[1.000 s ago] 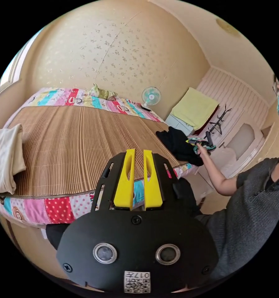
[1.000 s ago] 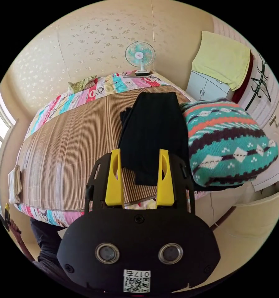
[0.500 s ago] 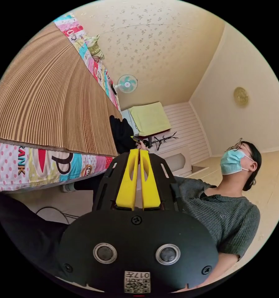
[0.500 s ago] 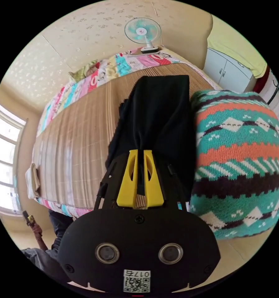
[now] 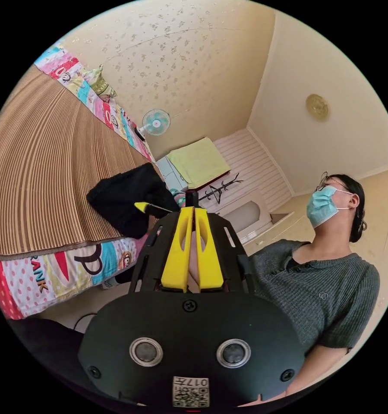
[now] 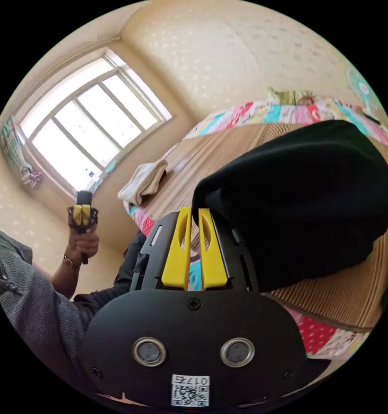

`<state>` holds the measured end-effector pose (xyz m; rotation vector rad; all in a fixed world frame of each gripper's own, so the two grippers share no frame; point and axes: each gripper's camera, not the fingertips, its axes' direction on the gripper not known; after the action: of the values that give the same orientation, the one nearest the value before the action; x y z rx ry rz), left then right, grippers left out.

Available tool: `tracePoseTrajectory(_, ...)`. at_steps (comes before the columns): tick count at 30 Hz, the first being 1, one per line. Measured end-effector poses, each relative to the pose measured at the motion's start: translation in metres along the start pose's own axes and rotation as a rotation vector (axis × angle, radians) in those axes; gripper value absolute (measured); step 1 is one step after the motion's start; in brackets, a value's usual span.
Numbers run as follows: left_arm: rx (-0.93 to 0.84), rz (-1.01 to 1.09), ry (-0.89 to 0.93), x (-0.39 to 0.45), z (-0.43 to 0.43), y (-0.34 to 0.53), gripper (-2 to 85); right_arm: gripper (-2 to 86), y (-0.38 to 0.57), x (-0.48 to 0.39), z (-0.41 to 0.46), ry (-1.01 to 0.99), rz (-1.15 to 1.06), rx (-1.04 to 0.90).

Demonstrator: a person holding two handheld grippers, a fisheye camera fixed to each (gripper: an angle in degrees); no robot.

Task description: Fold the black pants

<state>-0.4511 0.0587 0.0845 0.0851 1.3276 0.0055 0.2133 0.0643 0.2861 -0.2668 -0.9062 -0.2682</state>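
The black pants (image 6: 306, 202), a soft matte bundle, lie on the ribbed woven mat (image 5: 42, 181) near the bed's edge, while the left gripper (image 5: 193, 211) is closed on nothing and the right gripper (image 6: 194, 212) has its yellow jaws nearly together at the bundle's corner, though a grip on the cloth cannot be made out.
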Motion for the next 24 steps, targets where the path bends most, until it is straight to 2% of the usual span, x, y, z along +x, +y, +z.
tracePoseTrajectory(1, -0.026, 0.012, -0.005, 0.002, 0.003, -0.002, -1.0, 1.8, 0.011, 0.005, 0.008, -0.130, -0.014, -0.036)
tracePoseTrajectory(3, -0.063, 0.009, -0.027, 0.001, 0.004, -0.001, -1.0, 2.0, 0.023, 0.011, -0.008, -0.204, -0.017, -0.023)
tracePoseTrajectory(5, -0.090, -0.004, -0.118, 0.001, 0.002, 0.004, -1.0, 2.9, 0.029, 0.018, -0.047, -0.131, -0.008, 0.051)
tracePoseTrajectory(7, -0.090, -0.003, -0.182, 0.001, 0.002, 0.008, -1.0, 7.0, 0.026, 0.043, -0.099, 0.059, 0.111, 0.195)
tracePoseTrajectory(9, -0.096, -0.011, -0.202, -0.002, 0.006, 0.011, -1.0, 10.2, 0.013, 0.073, -0.114, 0.109, 0.182, 0.250)
tracePoseTrajectory(11, -0.104, -0.043, -0.172, -0.008, 0.018, 0.010, -1.0, 11.6, -0.011, 0.110, -0.099, 0.047, 0.247, 0.220)
tracePoseTrajectory(13, -0.060, -0.059, -0.150, -0.008, 0.026, 0.009, -1.0, 10.5, -0.057, 0.147, -0.053, -0.224, 0.279, 0.133)
tracePoseTrajectory(15, -0.002, -0.038, -0.125, -0.002, 0.029, 0.007, -1.0, 4.1, -0.092, 0.119, -0.041, -0.366, 0.178, 0.255)
tracePoseTrajectory(16, 0.039, 0.001, -0.112, 0.006, 0.030, 0.006, -1.0, 3.4, -0.122, 0.071, -0.035, -0.255, 0.053, 0.261)
tracePoseTrajectory(17, 0.074, 0.037, -0.107, 0.013, 0.029, 0.006, -1.0, 3.0, -0.137, 0.043, -0.028, -0.171, -0.018, 0.232)
tracePoseTrajectory(19, 0.128, 0.075, -0.112, 0.021, 0.027, 0.007, -1.0, 2.4, -0.180, -0.055, 0.026, 0.054, -0.268, 0.036)
tracePoseTrajectory(22, 0.185, 0.093, -0.110, 0.019, 0.028, 0.010, -1.0, 2.5, -0.179, -0.113, 0.125, -0.022, -0.464, -0.234)
tracePoseTrajectory(24, 0.216, 0.051, -0.074, 0.010, 0.029, 0.013, -1.0, 2.7, -0.164, -0.107, 0.178, -0.105, -0.424, -0.390)
